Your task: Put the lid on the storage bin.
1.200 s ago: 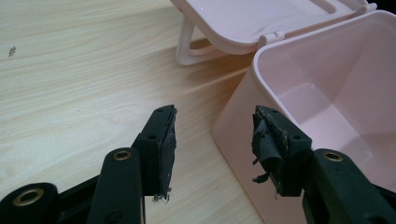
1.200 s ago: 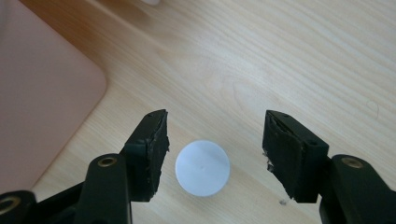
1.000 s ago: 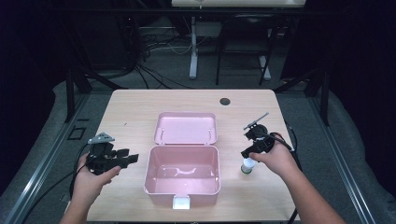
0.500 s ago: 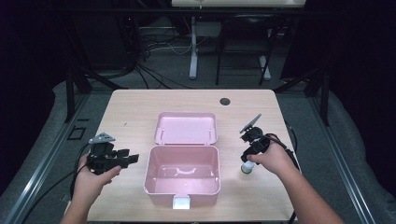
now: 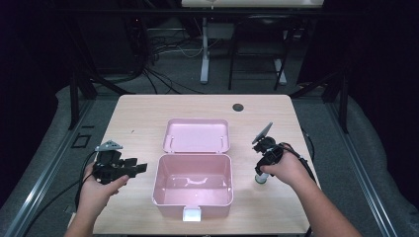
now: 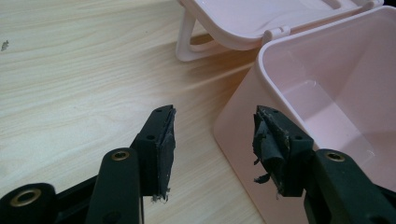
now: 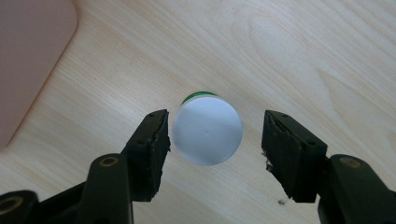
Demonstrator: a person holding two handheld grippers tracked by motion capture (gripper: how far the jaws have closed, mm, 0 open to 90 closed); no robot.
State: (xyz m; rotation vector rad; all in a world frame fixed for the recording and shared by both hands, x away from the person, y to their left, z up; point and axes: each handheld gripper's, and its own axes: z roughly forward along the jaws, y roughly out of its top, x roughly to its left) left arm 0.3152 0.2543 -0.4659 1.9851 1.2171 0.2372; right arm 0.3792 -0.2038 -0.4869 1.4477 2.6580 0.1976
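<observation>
An open pink box (image 5: pixel 157 190) sits mid-table, its lid (image 5: pixel 196 134) laid back flat behind it and its inside bare. Just left of the box my left gripper (image 5: pixel 139 168) hovers open and level; in the left gripper view its jaws (image 6: pixel 215 114) frame the box's near corner (image 6: pixel 243 135) without touching it. A small upright bottle (image 5: pixel 261 179) with a white cap (image 7: pixel 207 129) and green body stands right of the box. My right gripper (image 5: pixel 262 168) points down over it, open, with the cap between the jaws (image 7: pixel 217 119) and a gap on the right side.
A white latch (image 5: pixel 191 213) sticks out of the box's front wall. A dark round grommet (image 5: pixel 238 107) sits near the table's far edge. The pink box's wall (image 7: pixel 28 56) lies close to the left of the bottle. Cables trail off both table sides.
My right gripper has shifted slightly left and down over the bottle. The left gripper and the box have not moved.
</observation>
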